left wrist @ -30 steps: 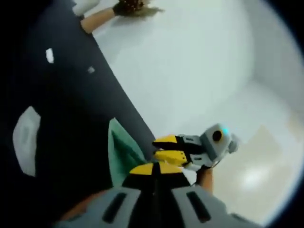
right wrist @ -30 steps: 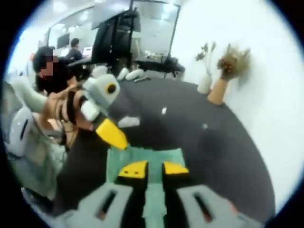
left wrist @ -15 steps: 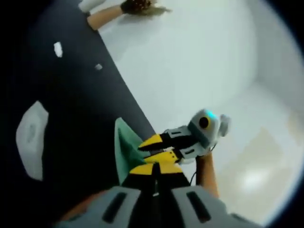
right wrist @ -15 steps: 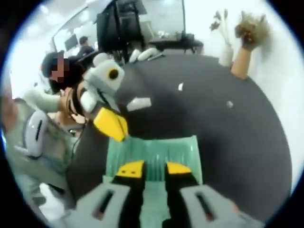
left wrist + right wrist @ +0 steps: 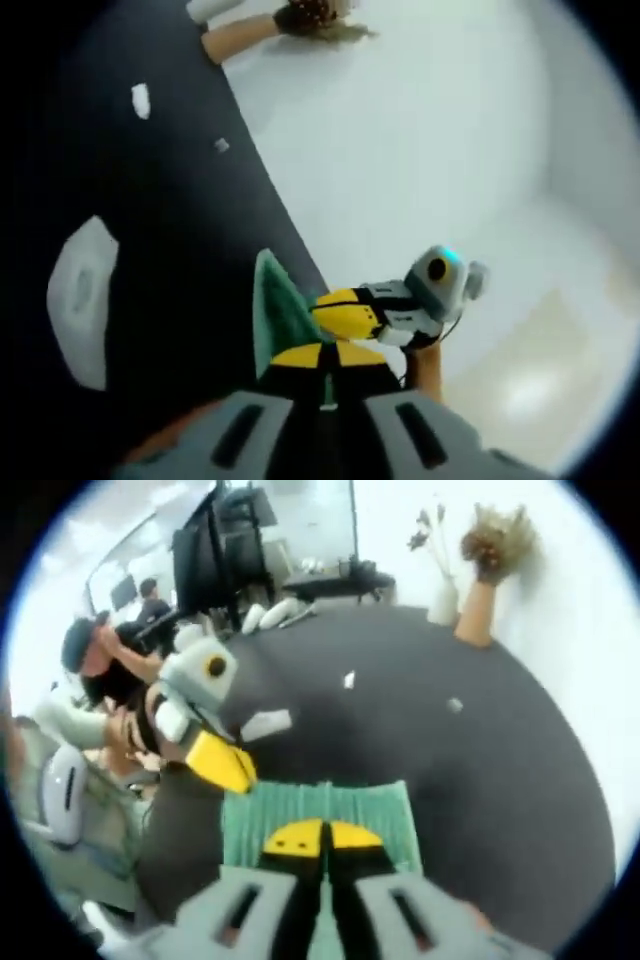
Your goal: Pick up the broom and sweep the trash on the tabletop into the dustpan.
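A green ribbed dustpan lies at the near edge of the dark round table. My right gripper has its yellow tips shut on the dustpan's near side. In the left gripper view the dustpan stands edge-on, with the right gripper at its rim. My left gripper is shut, its tips beside the dustpan's corner; I cannot tell whether it pinches anything. White trash scraps lie farther out. A tan stem with a brown bristly head leans on the wall.
A white vase with twigs stands at the table's far edge next to the bristly thing. A white wall runs close along the table's right side. People, chairs and desks with monitors lie beyond to the left.
My right gripper's jaws, open around the dustpan half a second ago, have come together on it. The left gripper stays shut by the dustpan's corner. Both views shifted slightly.
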Demonstrator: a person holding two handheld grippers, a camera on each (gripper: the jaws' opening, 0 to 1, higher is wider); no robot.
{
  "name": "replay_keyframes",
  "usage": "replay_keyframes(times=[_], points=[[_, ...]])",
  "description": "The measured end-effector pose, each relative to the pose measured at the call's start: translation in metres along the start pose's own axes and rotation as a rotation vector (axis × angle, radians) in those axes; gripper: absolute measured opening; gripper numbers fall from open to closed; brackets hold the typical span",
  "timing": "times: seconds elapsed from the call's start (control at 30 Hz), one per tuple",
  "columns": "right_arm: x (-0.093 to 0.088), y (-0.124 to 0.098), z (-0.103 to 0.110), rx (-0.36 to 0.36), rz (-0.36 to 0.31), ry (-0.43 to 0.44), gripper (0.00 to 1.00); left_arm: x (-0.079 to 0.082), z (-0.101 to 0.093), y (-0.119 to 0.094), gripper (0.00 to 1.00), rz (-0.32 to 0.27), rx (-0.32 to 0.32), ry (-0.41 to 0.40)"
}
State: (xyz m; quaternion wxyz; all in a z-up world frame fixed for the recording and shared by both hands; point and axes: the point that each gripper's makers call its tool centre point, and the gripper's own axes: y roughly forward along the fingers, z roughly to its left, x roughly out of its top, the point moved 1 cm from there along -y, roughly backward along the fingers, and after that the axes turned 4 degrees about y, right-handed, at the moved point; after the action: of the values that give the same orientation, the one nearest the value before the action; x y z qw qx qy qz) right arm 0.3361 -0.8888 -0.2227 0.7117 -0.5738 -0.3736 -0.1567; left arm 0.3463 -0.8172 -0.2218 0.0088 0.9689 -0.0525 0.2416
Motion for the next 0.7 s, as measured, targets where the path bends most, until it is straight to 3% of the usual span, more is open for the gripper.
replay_keyframes(times=[0.1,0.23,0.5,0.7], points=[[0.001,-0.005,-0.001,-0.053,-0.038,0.000,0.00,0.009,-0.012,0.000,0.22,-0.034,-0.041,-0.025],[0.004,-0.010,0.002,-0.082,-0.069,0.004,0.00,0.015,-0.021,0.002,0.34,-0.049,-0.045,-0.002],[0.017,-0.017,0.002,-0.115,-0.103,0.008,0.00,0.010,-0.025,0.013,0.45,-0.046,-0.023,0.015],[0.026,-0.024,0.002,-0.126,-0.114,-0.009,0.00,0.008,-0.018,0.025,0.45,-0.074,0.006,-0.052]])
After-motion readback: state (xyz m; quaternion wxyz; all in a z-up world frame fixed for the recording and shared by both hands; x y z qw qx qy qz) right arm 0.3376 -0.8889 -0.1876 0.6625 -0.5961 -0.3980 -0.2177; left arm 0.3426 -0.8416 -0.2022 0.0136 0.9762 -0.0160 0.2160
